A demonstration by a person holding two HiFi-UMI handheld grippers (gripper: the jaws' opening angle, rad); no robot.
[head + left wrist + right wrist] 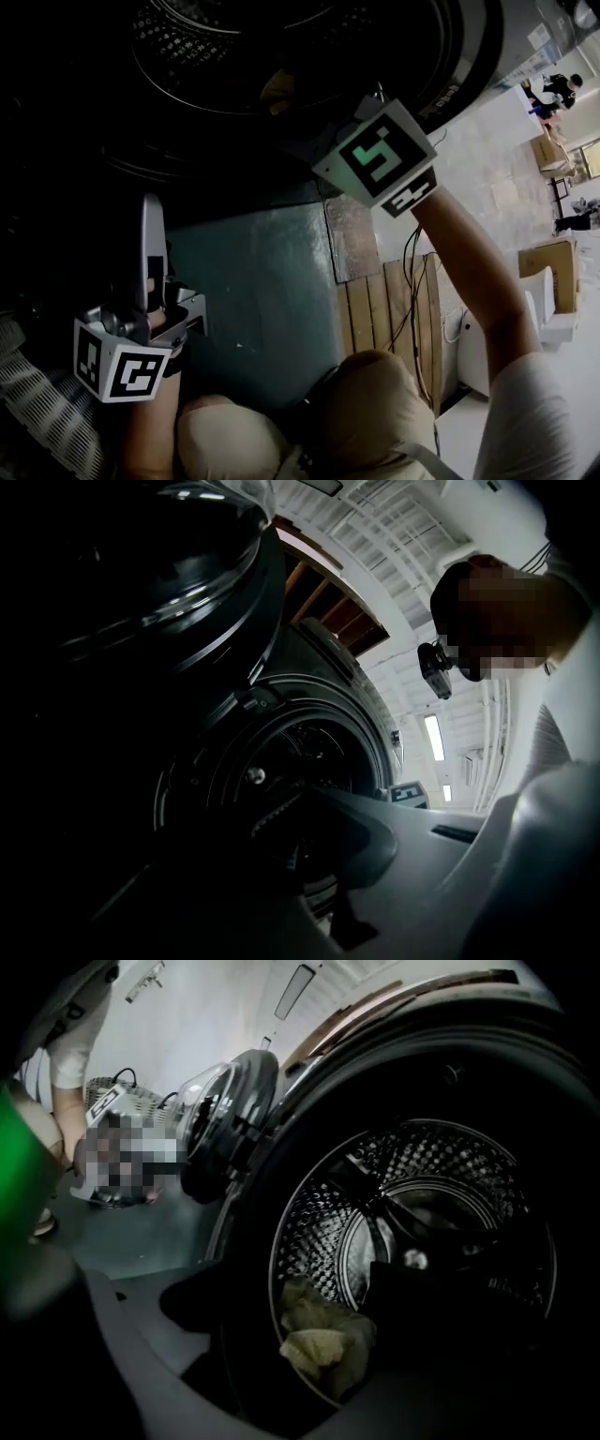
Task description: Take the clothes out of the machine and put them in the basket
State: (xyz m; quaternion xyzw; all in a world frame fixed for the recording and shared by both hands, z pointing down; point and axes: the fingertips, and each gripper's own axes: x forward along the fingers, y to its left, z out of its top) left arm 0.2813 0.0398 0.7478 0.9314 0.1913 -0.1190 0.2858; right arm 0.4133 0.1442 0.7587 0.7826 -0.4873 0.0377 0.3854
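Observation:
The washing machine's drum (pixel 412 1176) stands open, and its round door (pixel 225 1119) is swung out to the left. A pale yellow cloth (pixel 319 1335) lies at the lower lip of the drum mouth, seen dimly in the head view as the cloth (pixel 278 91). My right gripper (pixel 300 1312) is open just in front of the mouth, with nothing between its fingers; its marker cube (pixel 384 155) shows in the head view. My left gripper (pixel 159 262) hangs lower left, away from the machine and above the white mesh basket (pixel 37 412). Darkness hides how its jaws stand.
The green floor (pixel 262 291) lies before the machine. Wooden planks (pixel 384 309) with cables are to the right, and cardboard boxes (pixel 553 262) stand farther right. The person's knees (pixel 375 403) fill the bottom centre. The open door (pixel 159 583) looms over the left gripper.

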